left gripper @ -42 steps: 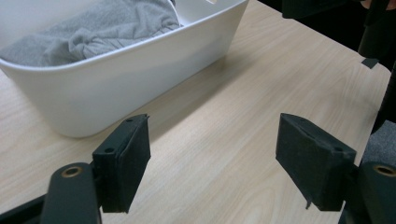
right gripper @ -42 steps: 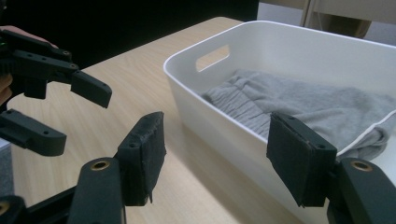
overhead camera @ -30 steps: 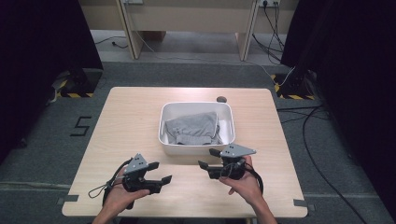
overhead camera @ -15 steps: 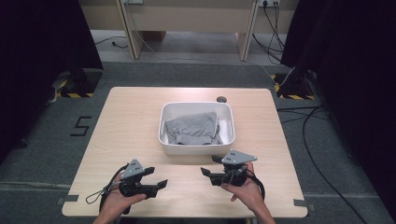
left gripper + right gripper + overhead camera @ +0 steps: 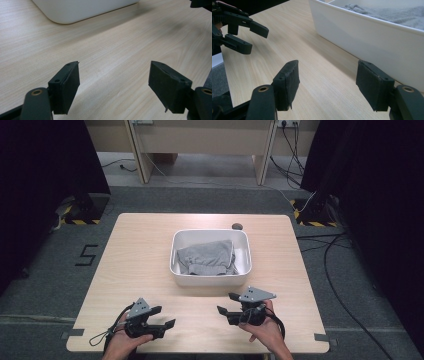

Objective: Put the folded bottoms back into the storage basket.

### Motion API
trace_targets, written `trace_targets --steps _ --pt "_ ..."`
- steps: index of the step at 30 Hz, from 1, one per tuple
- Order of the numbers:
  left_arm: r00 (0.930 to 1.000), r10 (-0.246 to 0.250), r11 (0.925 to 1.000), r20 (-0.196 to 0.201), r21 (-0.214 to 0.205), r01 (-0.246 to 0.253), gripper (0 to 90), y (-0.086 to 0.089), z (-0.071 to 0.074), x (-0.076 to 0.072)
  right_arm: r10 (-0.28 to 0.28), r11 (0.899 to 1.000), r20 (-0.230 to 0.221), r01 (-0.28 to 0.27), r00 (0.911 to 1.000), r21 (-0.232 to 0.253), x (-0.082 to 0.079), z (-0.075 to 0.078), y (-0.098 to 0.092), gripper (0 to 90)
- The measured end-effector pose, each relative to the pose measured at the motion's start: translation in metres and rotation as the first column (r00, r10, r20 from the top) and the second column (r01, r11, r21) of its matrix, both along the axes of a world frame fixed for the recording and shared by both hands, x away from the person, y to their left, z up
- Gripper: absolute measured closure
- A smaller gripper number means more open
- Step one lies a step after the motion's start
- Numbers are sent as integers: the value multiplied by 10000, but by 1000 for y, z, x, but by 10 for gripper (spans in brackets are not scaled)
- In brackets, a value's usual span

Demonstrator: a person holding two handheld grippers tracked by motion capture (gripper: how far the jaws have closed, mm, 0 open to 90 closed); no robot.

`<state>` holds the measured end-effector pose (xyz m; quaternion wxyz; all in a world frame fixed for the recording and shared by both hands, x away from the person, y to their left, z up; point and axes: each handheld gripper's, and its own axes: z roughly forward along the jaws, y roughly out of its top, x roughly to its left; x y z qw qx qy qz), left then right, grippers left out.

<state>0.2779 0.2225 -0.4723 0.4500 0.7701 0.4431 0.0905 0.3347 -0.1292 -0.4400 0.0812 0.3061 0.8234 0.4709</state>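
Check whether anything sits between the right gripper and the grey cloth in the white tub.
Only the tub's own wall. The right gripper is low at the table's near edge, fingers open, and the rectangular white plastic tub presents its near wall before the crumpled grey cloth. The light wooden table between is bare.

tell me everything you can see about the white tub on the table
The white tub is a rectangular, rounded-corner bin, plastic by the look, with smooth, glossy walls. It stands upright near the middle of the wooden table, open at the top. A crumpled grey cloth lies inside, covering most of the bottom. Neither gripper touches it; both are nearer the table's front edge.
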Motion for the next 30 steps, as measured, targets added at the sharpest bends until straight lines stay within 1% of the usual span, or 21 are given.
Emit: trace_targets --steps 5,6,8,18,22,25,30 --pt "10000 -2 9998 -64 180 3 245 0 -5 -3 -25 10000 -68 24 10000 -56 -2 -4 -2 357" --pt "10000 -15 9998 -79 195 16 245 -1 -6 -4 -34 10000 -157 33 9999 -50 -3 -5 -2 357" --pt "10000 -33 9996 -93 269 35 245 -1 -8 -6 -24 10000 -187 23 9998 -36 -4 -7 -3 357" --pt "9999 -108 9986 -22 515 109 245 0 -13 -15 -138 9997 -393 131 9991 -192 -11 -18 -10 354" --pt "9999 -100 9981 -9 615 100 244 0 -15 -18 -232 9989 -235 222 9995 -414 -13 -22 -13 339" --pt "10000 -51 9965 21 840 49 244 1 -17 -21 -295 9986 -191 286 9994 -443 -15 -24 -15 327" --pt "10000 24 9957 46 928 -28 244 2 -19 -26 -353 9980 -227 340 9991 -535 -18 -28 -18 311"
